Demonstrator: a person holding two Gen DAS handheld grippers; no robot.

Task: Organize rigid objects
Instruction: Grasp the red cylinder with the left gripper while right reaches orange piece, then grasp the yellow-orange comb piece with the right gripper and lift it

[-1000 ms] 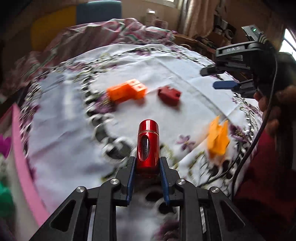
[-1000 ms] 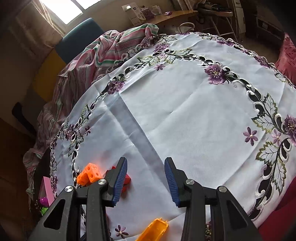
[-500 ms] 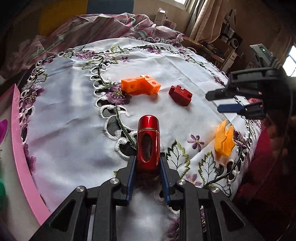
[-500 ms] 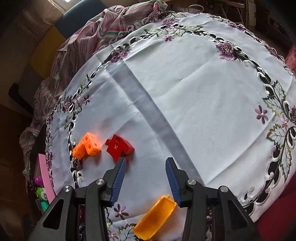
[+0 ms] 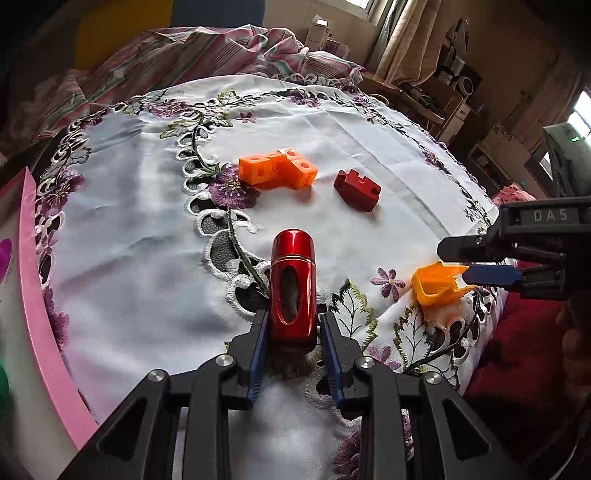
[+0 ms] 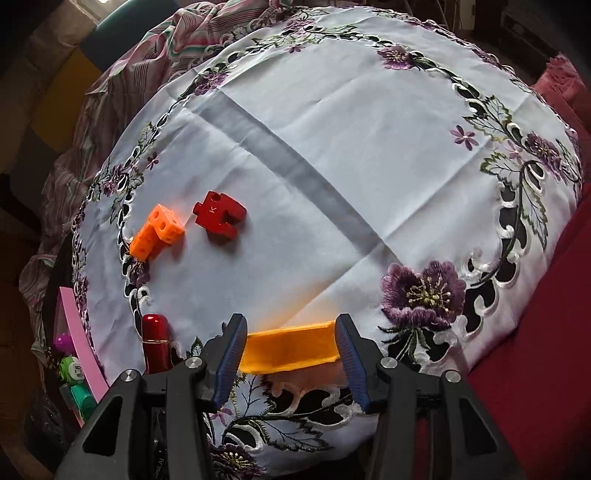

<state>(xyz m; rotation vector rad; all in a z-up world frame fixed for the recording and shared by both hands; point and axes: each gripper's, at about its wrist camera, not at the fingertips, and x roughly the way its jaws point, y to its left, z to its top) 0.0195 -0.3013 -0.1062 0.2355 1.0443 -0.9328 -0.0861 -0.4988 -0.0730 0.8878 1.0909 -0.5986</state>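
My left gripper (image 5: 293, 328) clenches the red cylinder (image 5: 292, 286) above the tablecloth's (image 6: 332, 147) near edge. My right gripper (image 6: 291, 350) is spread, its fingers flanking the yellow-orange tray piece (image 6: 290, 352) lying crosswise at that edge.

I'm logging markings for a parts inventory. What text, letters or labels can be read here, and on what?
"DAS": on the body of the right hand-held gripper.
"K": on the red block.
Boxes by the far window: print too small to read.
Nothing else is legible.
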